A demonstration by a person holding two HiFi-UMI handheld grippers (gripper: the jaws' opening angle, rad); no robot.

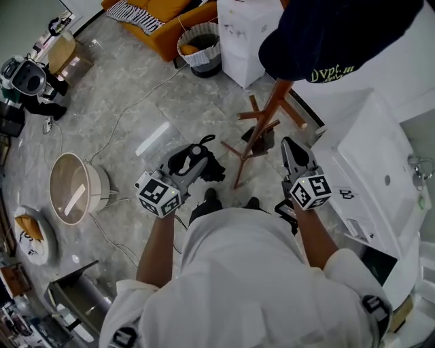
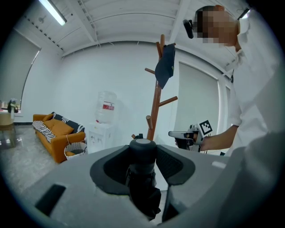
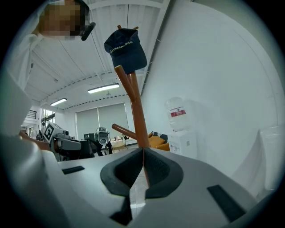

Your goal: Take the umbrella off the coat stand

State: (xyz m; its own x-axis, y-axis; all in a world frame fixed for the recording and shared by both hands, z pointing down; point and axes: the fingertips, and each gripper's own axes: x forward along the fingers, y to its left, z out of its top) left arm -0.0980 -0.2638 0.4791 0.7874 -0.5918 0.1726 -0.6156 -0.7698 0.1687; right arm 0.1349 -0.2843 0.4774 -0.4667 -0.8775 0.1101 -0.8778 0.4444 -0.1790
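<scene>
My left gripper is shut on a black folded umbrella, held clear of the wooden coat stand and to its left. In the left gripper view the umbrella stands upright between the pads, its round cap end at the top, with the stand behind it. A dark navy cap hangs on the stand's top. My right gripper is shut with nothing in it, just right of the stand's trunk; its pads meet in its own view.
A white water dispenser, a striped basket and an orange sofa stand behind the stand. A white cabinet lies to the right. A round cream tub and cables lie on the floor at left.
</scene>
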